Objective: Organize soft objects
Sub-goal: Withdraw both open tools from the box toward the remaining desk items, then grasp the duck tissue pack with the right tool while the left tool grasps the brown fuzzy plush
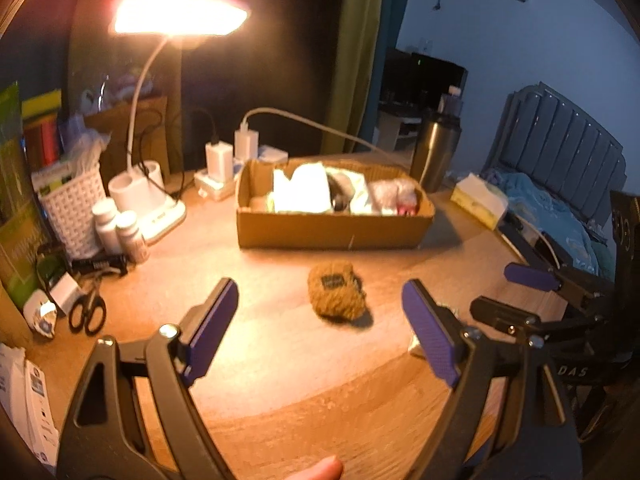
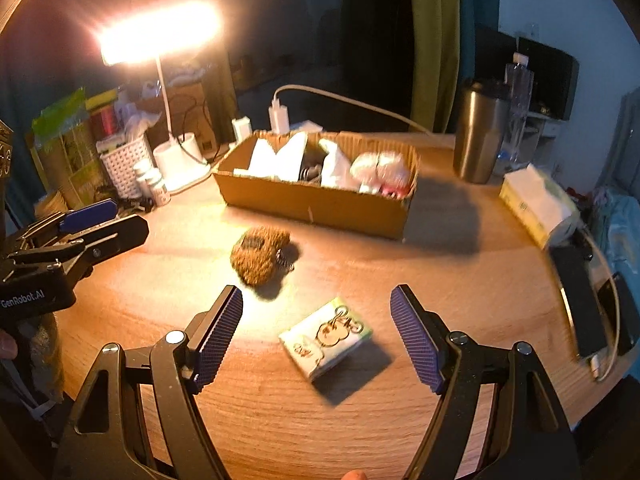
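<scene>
From your left wrist camera, your left gripper has its fingers spread wide and holds nothing. The brown fuzzy toy lies on the wooden desk straight ahead, right in the gap between the two fingers, a little toward the right one. It is a round lump with no clear long side, so you can likely close on it from this way. Behind it sits the cardboard box, already full of soft white things. Your right gripper shows at the right edge, beside the toy.

From your right wrist camera, your right gripper is also wide open and empty. A small tissue pack lies flat on the desk between its fingers, very near. Its long side runs at a slant, from low left up to the right, so you may need to turn your wrist a bit. The fuzzy toy is farther off, up and left. Your left gripper pokes in from the left, nearer to that toy. The box waits behind both.
</scene>
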